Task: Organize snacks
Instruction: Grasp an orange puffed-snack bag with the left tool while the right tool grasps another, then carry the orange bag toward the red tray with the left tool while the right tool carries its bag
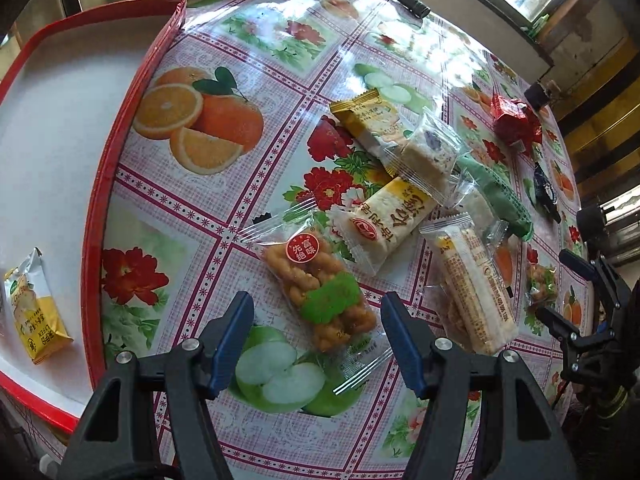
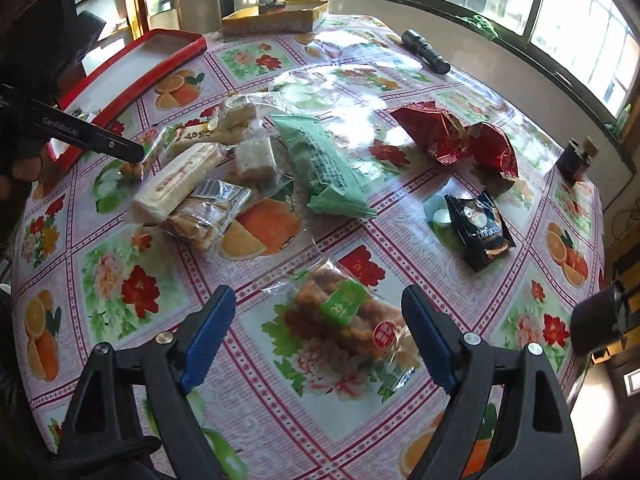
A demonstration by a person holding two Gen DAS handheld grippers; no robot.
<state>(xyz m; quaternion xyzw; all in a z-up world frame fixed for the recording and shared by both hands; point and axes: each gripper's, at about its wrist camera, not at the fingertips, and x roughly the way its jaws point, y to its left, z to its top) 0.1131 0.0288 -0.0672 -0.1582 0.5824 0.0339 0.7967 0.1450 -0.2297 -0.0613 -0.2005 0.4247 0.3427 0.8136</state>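
Note:
My left gripper (image 1: 316, 316) is open, its blue pads either side of a clear packet of fried twists (image 1: 320, 292) with a green label, lying on the table. A red tray (image 1: 120, 128) at the left holds one yellow-and-white snack packet (image 1: 36, 312). Several wrapped snacks (image 1: 396, 216) lie piled beyond. My right gripper (image 2: 316, 320) is open over another fried-twist packet (image 2: 352, 320). In the right wrist view the green packet (image 2: 324, 160), red packet (image 2: 456, 136) and black packet (image 2: 480, 228) lie apart on the table. The left gripper's finger (image 2: 92, 136) shows at the left.
A fruit-and-flower tablecloth (image 1: 208, 128) covers the round table. A black flashlight (image 2: 426, 52) lies at the far side, a yellow box (image 2: 276, 18) at the back, and a small dark jar (image 2: 576, 160) near the right edge. Windows stand behind.

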